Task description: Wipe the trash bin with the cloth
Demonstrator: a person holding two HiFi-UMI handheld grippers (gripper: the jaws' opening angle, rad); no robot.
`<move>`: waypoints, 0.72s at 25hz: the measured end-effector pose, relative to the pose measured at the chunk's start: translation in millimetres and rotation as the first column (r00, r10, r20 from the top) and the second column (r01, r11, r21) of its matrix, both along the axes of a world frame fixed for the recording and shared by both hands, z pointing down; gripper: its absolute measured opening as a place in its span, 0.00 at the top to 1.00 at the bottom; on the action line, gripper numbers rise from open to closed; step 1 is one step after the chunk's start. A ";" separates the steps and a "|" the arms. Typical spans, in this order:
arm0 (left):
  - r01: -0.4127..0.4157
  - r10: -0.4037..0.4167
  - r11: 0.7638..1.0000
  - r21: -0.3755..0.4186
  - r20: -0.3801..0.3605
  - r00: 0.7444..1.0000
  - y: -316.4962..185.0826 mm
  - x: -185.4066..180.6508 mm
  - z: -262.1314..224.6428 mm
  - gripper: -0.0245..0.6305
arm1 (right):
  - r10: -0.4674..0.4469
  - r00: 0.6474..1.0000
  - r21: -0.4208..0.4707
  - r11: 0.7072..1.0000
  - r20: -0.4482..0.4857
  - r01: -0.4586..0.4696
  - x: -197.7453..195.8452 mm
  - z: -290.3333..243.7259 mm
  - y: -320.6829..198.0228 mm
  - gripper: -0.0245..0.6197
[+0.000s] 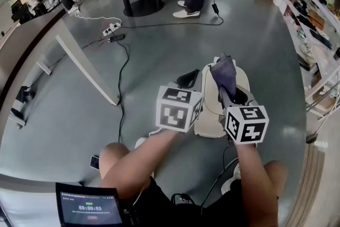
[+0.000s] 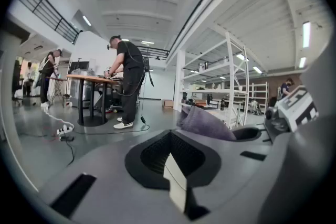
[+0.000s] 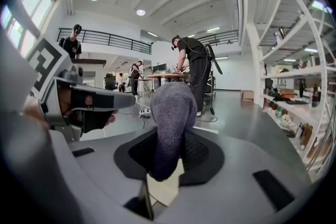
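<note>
Your right tool [image 1: 225, 94] pinched the cloth [image 1: 223, 73] over the trash bin [image 1: 208, 124]. Your left tool [image 1: 187, 79] was closed, empty, just beside the bin's left rim.

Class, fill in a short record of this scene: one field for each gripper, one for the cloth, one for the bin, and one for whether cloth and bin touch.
left gripper: jaws close together, nothing between them, held over the bin's left side
right gripper: shut on the cloth, held over the bin
cloth: purple-grey, bunched, sticking out past the jaws
trash bin: pale, standing on the grey floor, under both grippers
contact: cannot tell whether the cloth touches the bin
</note>
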State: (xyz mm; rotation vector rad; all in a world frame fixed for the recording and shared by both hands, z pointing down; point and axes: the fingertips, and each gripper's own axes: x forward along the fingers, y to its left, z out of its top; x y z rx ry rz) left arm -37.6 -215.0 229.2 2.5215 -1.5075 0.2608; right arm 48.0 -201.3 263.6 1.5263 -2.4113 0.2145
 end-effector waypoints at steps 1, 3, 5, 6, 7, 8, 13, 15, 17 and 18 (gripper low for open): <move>-0.027 0.027 1.000 0.011 0.023 0.999 -2.8 5.3 -4.7 0.97 | -0.015 1.000 0.006 1.000 -0.027 0.015 -0.6 -4.6 -4.5 0.82; -0.068 0.067 0.997 0.023 0.052 0.996 -9.1 12.5 -13.2 0.97 | -0.039 0.997 0.008 0.999 -0.070 0.040 -1.0 -13.0 -13.9 0.82; -0.071 0.070 0.997 0.014 0.045 0.997 -19.2 10.8 -17.8 0.97 | -0.045 0.995 -0.013 0.999 -0.084 0.044 2.1 -17.6 -26.0 0.82; -0.062 0.062 0.998 0.001 0.033 0.998 -26.5 7.6 -16.9 0.97 | -0.042 0.996 -0.038 0.999 -0.081 0.039 4.6 -15.9 -34.2 0.82; -0.053 0.053 0.999 -0.015 0.022 0.998 -34.9 4.2 -13.4 0.97 | -0.039 0.996 -0.072 0.997 -0.079 0.034 6.7 -10.4 -44.0 0.82; -0.046 0.046 0.998 -0.031 0.014 0.999 -43.3 0.6 -8.3 0.97 | -0.039 0.996 -0.110 0.993 -0.082 0.030 8.0 -2.2 -54.8 0.82; -0.021 0.019 0.997 -0.081 -0.017 1.000 -70.7 -18.5 6.1 0.97 | -0.024 0.998 -0.262 0.965 -0.059 0.008 10.9 35.4 -99.2 0.82; -0.020 0.019 0.996 -0.082 -0.017 1.000 -79.8 -21.6 10.3 0.97 | -0.018 0.999 -0.292 0.956 -0.042 0.005 9.6 45.2 -112.4 0.82; -0.026 0.025 0.996 -0.090 -0.015 1.000 -84.5 -21.9 14.8 0.97 | -0.030 0.998 -0.308 0.951 -0.058 0.010 6.2 54.5 -122.6 0.82; -0.029 0.027 0.995 -0.095 -0.014 1.000 -85.9 -21.3 17.2 0.97 | -0.043 0.996 -0.313 0.950 -0.075 0.018 3.9 58.6 -126.1 0.82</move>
